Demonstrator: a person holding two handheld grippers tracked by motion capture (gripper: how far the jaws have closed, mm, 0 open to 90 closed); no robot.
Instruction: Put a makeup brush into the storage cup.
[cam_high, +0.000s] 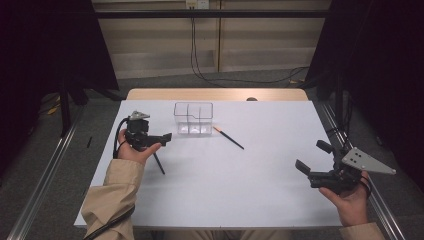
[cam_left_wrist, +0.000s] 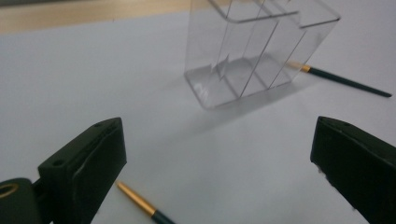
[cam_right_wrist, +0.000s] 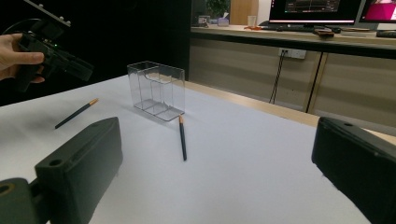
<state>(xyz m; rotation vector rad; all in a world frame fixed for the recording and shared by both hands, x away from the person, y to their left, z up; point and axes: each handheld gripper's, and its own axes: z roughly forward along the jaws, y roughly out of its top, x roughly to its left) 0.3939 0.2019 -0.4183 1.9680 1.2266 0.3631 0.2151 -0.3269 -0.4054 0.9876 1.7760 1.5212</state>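
A clear plastic box (cam_high: 193, 119) with dividers stands upright at the back middle of the white table (cam_high: 260, 190). One dark pencil (cam_high: 229, 137) lies just right of the box. A second pencil (cam_high: 159, 163) lies by the person's left hand. My left gripper (cam_high: 159, 131) is open, held left of the box with the box (cam_left_wrist: 257, 51) ahead of its jaws and the second pencil's tip (cam_left_wrist: 142, 205) below them. My right gripper (cam_high: 313, 156) is open and empty near the table's right edge. It faces the box (cam_right_wrist: 158, 91) and the first pencil (cam_right_wrist: 182, 137).
A wooden strip (cam_high: 215, 94) borders the table's far edge. Metal rails (cam_high: 45, 175) run along both sides of the table, with black curtains beyond. Cables (cam_high: 240, 80) lie on the floor behind. A counter with monitors (cam_right_wrist: 317, 9) stands far off.
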